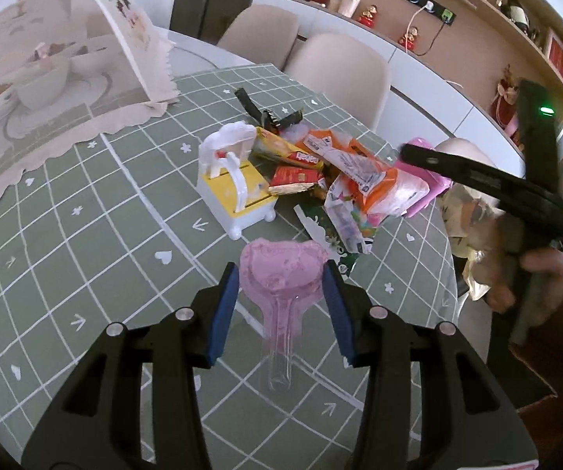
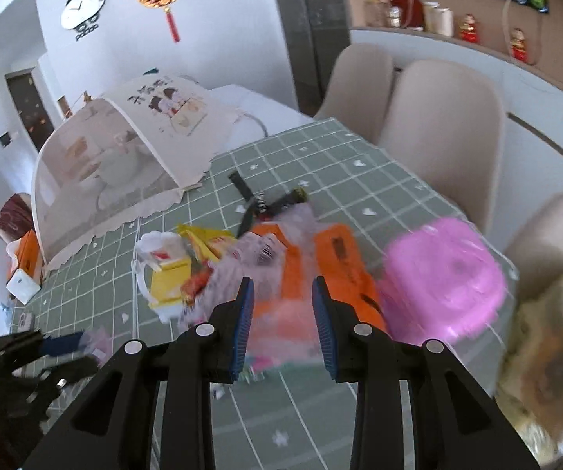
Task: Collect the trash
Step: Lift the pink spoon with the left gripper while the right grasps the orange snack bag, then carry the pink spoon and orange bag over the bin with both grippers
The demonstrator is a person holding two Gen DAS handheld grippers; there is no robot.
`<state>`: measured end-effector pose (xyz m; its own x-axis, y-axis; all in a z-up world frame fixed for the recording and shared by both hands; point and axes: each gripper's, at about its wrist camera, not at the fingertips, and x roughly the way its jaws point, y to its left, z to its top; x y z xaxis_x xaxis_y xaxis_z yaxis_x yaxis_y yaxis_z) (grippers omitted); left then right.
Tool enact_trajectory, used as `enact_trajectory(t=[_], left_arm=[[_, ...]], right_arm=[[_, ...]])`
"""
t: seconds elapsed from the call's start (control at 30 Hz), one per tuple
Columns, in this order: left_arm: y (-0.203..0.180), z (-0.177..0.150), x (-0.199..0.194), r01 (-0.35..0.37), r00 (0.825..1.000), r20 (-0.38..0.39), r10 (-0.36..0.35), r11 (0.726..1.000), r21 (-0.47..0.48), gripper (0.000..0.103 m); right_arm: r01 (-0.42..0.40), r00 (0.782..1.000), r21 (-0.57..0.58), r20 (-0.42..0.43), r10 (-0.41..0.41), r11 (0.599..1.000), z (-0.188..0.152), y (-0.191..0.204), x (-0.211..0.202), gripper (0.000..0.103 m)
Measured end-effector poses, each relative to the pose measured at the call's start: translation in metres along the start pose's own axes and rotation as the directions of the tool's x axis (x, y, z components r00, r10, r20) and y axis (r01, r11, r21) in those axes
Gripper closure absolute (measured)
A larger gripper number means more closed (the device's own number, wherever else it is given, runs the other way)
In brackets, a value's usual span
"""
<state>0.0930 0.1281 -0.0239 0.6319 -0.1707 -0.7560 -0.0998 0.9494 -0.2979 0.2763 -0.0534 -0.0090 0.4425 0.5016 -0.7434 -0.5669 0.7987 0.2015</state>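
A: The pink blister tray (image 1: 281, 274) was seen clamped between the left gripper (image 1: 281, 286) jaws, lifted off the bench (image 1: 85, 274), its clear stem running back toward the camera.

B: The right gripper (image 2: 283, 305) was noted with jaws apart on nothing, pitched down, the orange wrapper (image 2: 336, 258) just ahead and lengthwise to them.

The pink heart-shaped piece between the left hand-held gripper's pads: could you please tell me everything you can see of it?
The pink heart-shaped piece looks like thin, translucent moulded plastic, a shallow heart-shaped tray with an embossed pattern, narrowing into a clear stem that points toward the camera. It sits between the blue pads of the left hand-held gripper, which press on its sides, above the green checked tablecloth. It lies just in front of the wrapper pile, apart from it.
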Motion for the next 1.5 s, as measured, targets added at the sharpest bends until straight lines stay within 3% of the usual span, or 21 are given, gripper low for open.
enact_trajectory(t=[0.1, 0.3, 0.5, 0.7, 0.87, 0.97, 1.1, 1.27, 1.37, 1.4, 1.43, 1.5], left_arm=[[0.009, 0.000, 0.001, -0.009, 1.000, -0.014, 0.009, 1.000, -0.014, 0.061], [0.025, -0.004, 0.010, -0.012, 0.999, -0.037, 0.010, 0.999, -0.053, 0.061], [0.025, -0.012, 0.023, 0.013, 0.998, -0.067, -0.018, 0.998, -0.067, 0.061], [0.022, -0.012, 0.029, 0.020, 0.996, -0.080, -0.026, 0.997, -0.068, 0.061], [0.020, -0.009, 0.030, 0.020, 0.996, -0.082, -0.025, 0.998, -0.056, 0.061], [0.019, -0.009, 0.030, 0.018, 0.996, -0.087, -0.022, 0.999, -0.050, 0.061], [0.018, -0.007, 0.029, 0.014, 0.996, -0.090, -0.018, 0.999, -0.042, 0.061], [0.019, -0.003, 0.033, 0.006, 0.994, -0.108, -0.010, 0.999, -0.037, 0.061], [0.015, 0.002, 0.034, 0.010, 0.994, -0.110, -0.014, 0.999, -0.036, 0.061], [0.013, 0.004, 0.032, 0.010, 0.994, -0.105, -0.013, 0.999, -0.031, 0.061], [0.009, 0.006, 0.030, 0.009, 0.995, -0.096, -0.011, 1.000, -0.022, 0.061], [0.001, 0.011, 0.023, 0.006, 0.997, -0.077, -0.007, 1.000, -0.005, 0.061]], right_arm=[[0.010, 0.997, 0.009, -0.074, -0.010, 1.000, -0.010, 0.002, 0.026, 0.073], [-0.041, 0.988, 0.038, -0.150, 0.047, 0.998, -0.050, 0.002, 0.019, 0.073], [-0.137, 0.986, 0.098, -0.084, 0.145, 0.986, -0.064, -0.012, -0.031, 0.073], [-0.046, 0.999, 0.144, 0.027, 0.043, 0.988, -0.066, -0.034, -0.061, 0.073], [-0.042, 0.998, 0.176, -0.034, 0.049, 0.983, -0.065, -0.044, -0.040, 0.073], [0.004, 0.999, 0.144, -0.050, 0.003, 0.990, -0.064, -0.043, -0.019, 0.073], [0.064, 0.997, 0.199, -0.047, -0.055, 0.978, -0.069, -0.058, 0.001, 0.073], [-0.093, 0.989, 0.323, -0.081, 0.125, 0.942, -0.083, -0.069, 0.018, 0.073], [-0.121, 0.985, 0.286, -0.082, 0.150, 0.951, -0.081, -0.059, 0.016, 0.073], [-0.109, 0.986, 0.275, -0.090, 0.138, 0.955, -0.080, -0.056, 0.015, 0.074], [-0.092, 0.988, 0.258, -0.097, 0.120, 0.962, -0.077, -0.053, 0.012, 0.085], [-0.085, 0.990, 0.240, -0.094, 0.110, 0.967, -0.072, -0.049, 0.003, 0.093]])
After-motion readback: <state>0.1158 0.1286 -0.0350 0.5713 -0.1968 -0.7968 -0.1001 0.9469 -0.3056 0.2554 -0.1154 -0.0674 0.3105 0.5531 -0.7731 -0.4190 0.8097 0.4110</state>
